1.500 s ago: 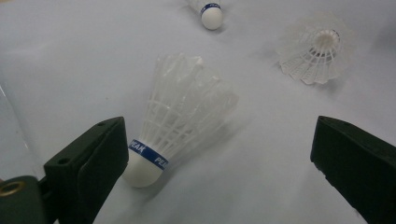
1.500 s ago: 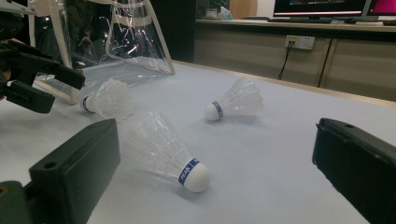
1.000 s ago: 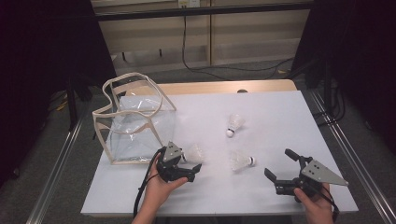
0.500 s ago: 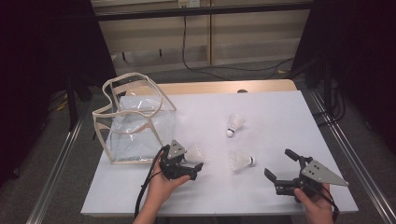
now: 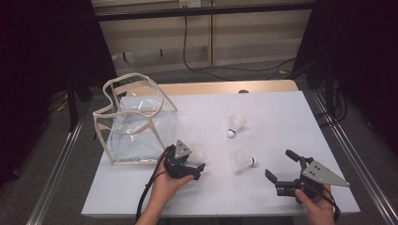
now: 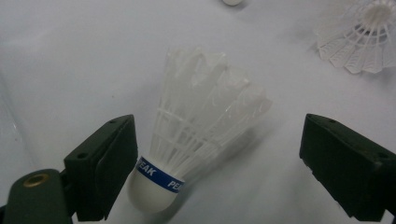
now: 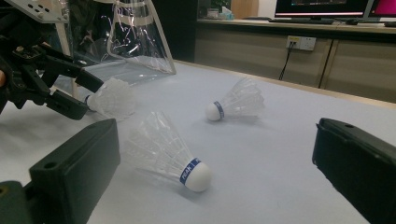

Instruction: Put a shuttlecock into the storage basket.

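- Left hand-held gripper (image 5: 196,168): edged slightly rightward; jaws just closing, still apart around shuttlecock (image 6: 196,126) on desk (image 5: 281,117).
- Right hand-held gripper (image 5: 280,166): unmoved, released, empty.

Left gripper (image 6: 224,172) jaws set wide and just been closing, a white shuttlecock (image 6: 196,126) lain between them on the table (image 6: 70,60), cork beside one jaw, second shuttlecock (image 6: 364,37) seen beyond.

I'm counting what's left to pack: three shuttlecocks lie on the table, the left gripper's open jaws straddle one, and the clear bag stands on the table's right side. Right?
Not quite: the clear bag stands on the table's left side, as the high view shows. The rest holds: three shuttlecocks, one shuttlecock between the left gripper's open jaws.
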Available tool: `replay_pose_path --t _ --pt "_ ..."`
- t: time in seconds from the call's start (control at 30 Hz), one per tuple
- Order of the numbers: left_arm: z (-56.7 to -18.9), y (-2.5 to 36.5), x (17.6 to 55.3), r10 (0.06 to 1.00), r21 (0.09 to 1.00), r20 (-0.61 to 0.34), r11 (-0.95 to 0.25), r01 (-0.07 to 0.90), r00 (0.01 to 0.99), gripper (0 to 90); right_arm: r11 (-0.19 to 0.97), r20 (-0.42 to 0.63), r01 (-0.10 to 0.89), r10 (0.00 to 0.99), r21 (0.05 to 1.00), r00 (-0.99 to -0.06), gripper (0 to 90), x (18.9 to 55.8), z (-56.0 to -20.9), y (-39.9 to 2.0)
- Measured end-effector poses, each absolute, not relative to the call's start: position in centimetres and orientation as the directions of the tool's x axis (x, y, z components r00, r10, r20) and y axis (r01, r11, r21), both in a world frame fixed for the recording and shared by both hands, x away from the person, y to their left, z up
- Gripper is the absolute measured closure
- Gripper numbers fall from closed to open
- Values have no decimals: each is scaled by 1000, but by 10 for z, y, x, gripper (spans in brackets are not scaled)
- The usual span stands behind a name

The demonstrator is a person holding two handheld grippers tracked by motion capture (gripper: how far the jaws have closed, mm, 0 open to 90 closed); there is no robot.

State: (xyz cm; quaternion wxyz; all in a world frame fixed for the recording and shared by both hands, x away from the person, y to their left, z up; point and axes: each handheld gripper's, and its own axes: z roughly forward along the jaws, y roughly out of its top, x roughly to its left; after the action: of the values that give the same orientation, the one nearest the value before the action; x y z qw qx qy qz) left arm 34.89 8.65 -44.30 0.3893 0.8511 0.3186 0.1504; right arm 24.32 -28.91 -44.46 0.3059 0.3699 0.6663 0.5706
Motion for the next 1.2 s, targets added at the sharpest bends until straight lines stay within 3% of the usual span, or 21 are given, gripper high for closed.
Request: replay_pose_path --t 0.27,0.53,0.87,1.2 --pt "-445 86 349 661 741 1 -504 443 750 142 80 8 140 842 987 -539 7 243 -445 -289" --pt "-446 88 351 679 727 9 -509 462 734 236 80 10 143 843 987 -539 8 243 -445 -289" --pt "-445 94 353 686 706 17 -523 477 727 387 77 12 142 843 987 -538 8 243 -444 -290" --pt "-445 97 353 660 675 -65 -523 520 749 564 75 15 143 841 987 -540 9 243 -444 -290"
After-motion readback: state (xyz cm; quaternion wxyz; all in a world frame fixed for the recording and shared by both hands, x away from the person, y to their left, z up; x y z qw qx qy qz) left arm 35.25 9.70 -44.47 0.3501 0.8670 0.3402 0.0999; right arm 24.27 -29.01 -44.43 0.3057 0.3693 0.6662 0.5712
